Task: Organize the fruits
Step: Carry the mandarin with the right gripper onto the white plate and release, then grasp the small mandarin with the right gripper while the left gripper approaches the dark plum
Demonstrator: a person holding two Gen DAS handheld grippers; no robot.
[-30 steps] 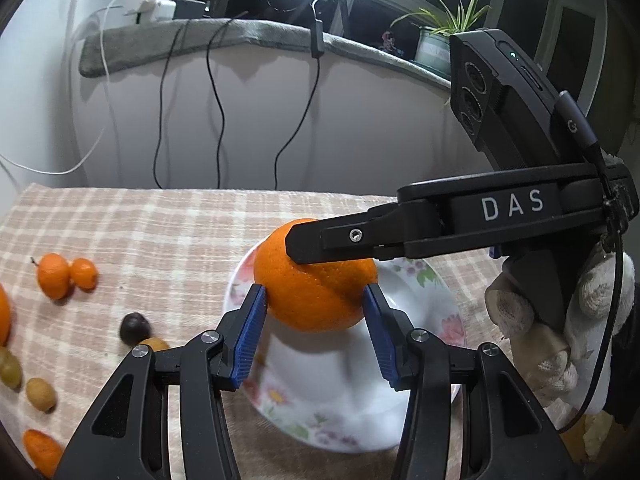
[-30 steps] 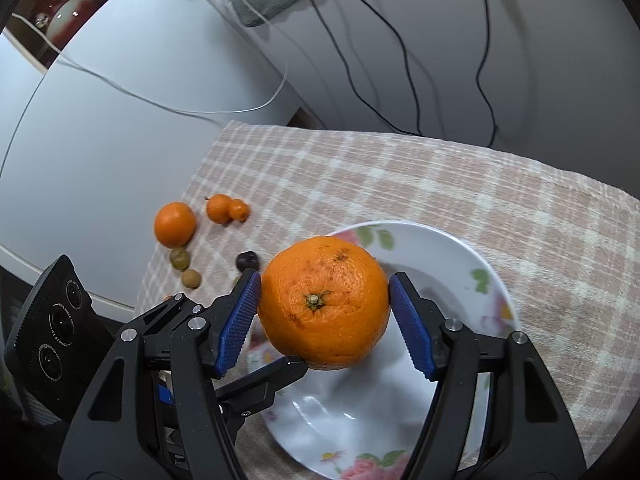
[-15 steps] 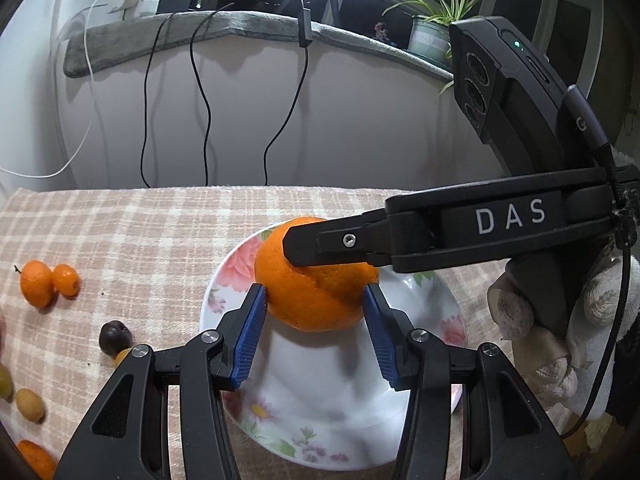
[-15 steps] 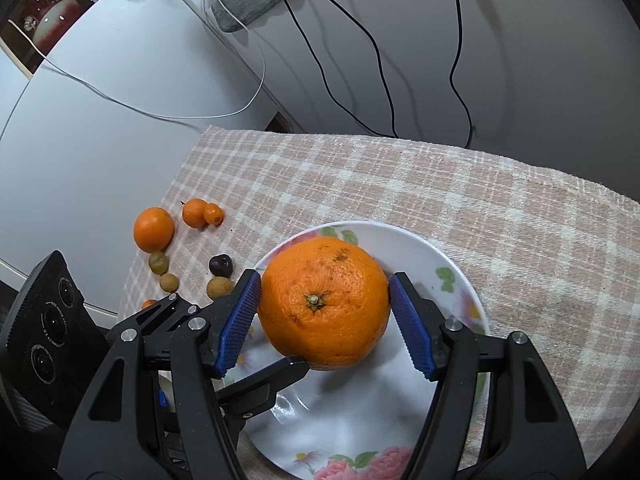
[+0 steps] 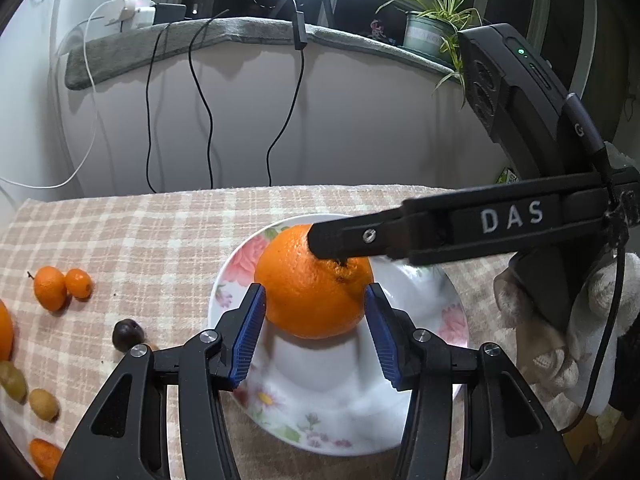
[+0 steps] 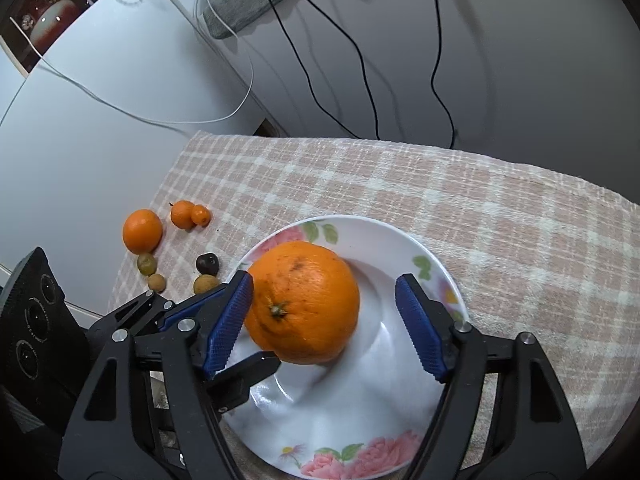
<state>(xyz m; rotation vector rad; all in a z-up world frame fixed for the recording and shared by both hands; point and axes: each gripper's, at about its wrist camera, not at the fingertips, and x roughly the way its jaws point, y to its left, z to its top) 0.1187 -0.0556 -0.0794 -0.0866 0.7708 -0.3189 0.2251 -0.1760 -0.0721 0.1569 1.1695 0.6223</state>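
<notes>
Two grippers meet over the floral plate (image 6: 436, 264), where the orange (image 6: 304, 300) sits. The right gripper (image 6: 324, 320), reaching level from the right, stands spread wide; only its left pad touches the fruit. The left gripper (image 5: 314, 326) brackets the orange, pads close against its sides, though a firm grip is unclear.

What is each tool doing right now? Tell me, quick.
Left tool: open, by the orange; no grip visible.
Right tool: open, around the orange; its right pad is clear of it.
</notes>
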